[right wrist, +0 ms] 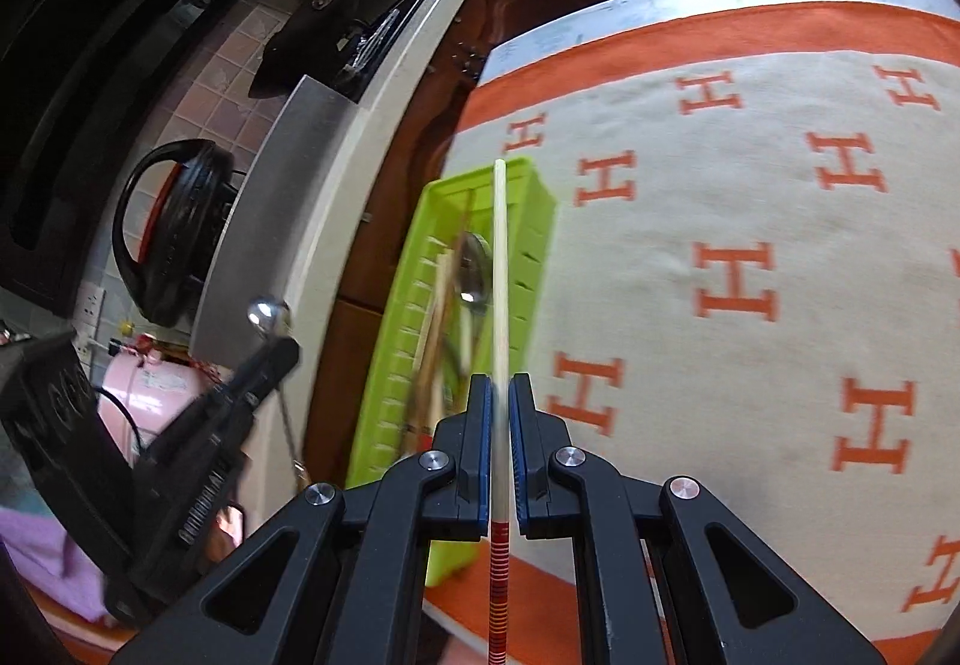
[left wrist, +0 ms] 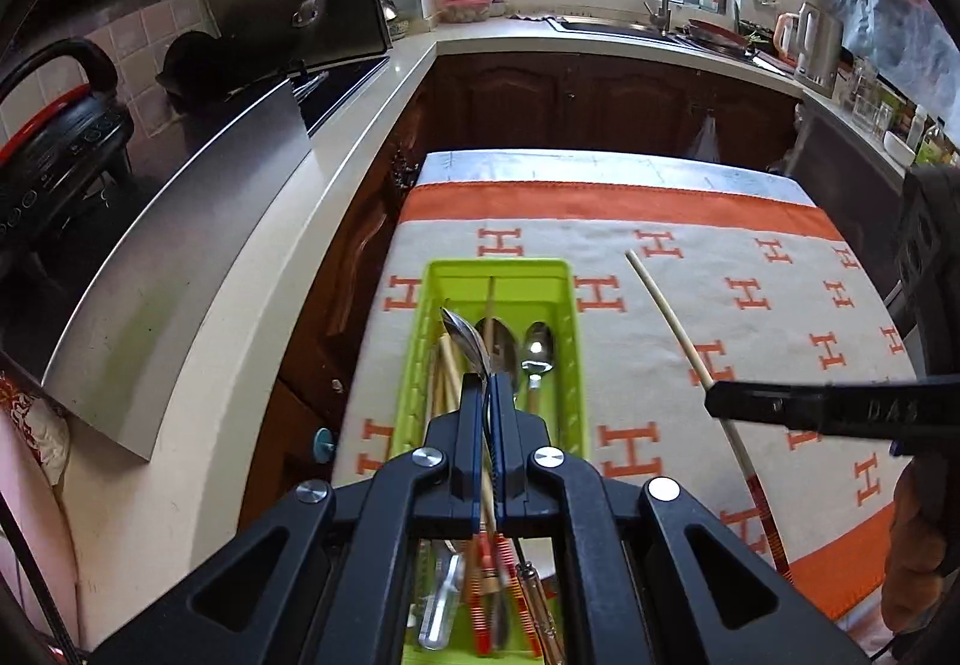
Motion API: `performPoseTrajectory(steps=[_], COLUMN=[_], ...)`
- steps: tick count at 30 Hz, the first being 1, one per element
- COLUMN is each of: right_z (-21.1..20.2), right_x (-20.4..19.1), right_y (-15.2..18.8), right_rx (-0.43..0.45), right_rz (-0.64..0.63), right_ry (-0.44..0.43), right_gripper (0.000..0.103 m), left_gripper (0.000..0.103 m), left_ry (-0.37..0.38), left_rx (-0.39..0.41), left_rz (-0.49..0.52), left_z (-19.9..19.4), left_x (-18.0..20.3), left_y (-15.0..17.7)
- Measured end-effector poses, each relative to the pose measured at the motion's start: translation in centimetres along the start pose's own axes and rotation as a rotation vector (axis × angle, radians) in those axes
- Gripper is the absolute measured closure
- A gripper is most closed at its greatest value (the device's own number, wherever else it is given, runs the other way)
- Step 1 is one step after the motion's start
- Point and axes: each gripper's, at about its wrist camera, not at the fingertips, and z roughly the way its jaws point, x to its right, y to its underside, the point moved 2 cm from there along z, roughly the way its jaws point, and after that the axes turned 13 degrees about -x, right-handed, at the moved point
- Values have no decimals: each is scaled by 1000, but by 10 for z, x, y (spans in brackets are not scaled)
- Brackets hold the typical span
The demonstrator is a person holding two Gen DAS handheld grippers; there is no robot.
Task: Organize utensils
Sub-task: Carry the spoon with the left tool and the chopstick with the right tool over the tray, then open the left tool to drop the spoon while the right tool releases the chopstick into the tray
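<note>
Green tray (left wrist: 501,272) sat at the table's left edge w/ spoons + chopsticks inside. Left gripper (left wrist: 487,386) had its jaws clamped on a spoon (left wrist: 471,338) above it, right gripper (right wrist: 500,386) pinching a chopstick (right wrist: 500,269). Next prob lowering both in; plenty of bare cloth (right wrist: 750,197) to the right.

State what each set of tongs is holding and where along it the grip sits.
Left tongs: shut on a shiny metal spoon, gripped at the neck just below its bowl. Right tongs: shut on a pale wooden chopstick, pinched just ahead of its red-striped end.
</note>
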Motion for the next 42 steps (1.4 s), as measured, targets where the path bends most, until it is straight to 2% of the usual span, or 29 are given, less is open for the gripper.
performPoseTrajectory(steps=[6,11,13,15,18,22,24,35,42], right_z=[43,78,87,89,87,76,72,50,36], right_x=[-38,-37,-34,-29,-24,-23,-23,-24,-21], right_y=[-25,-40,-42,-42,-41,-38,-35,-9,10], right_rx=[-54,-97,-108,-109,-90,-66,-57,-33,-9], right_rz=[26,102,131,135,126,91,68,-15,-66], right_ry=[19,45,59,80,110,153,182,265,319], right_gripper=[97,96,96,93,89,87,87,87,87], left_gripper=[103,101,95,82,72,64,55,40,21], left_ry=[64,95,92,97,97,94,88,94,89], left_rx=[-58,-89,-90,-88,-81,-78,-81,-82,-73], left_rz=[16,20,7,-11,-28,-40,-49,-89,-98], left_z=[34,55,57,58,57,55,55,44,33], left_x=[-16,-21,-25,-30,-36,-39,-39,-36,-23], left_y=[-1,-3,-5,-5,-3,1,3,9,14])
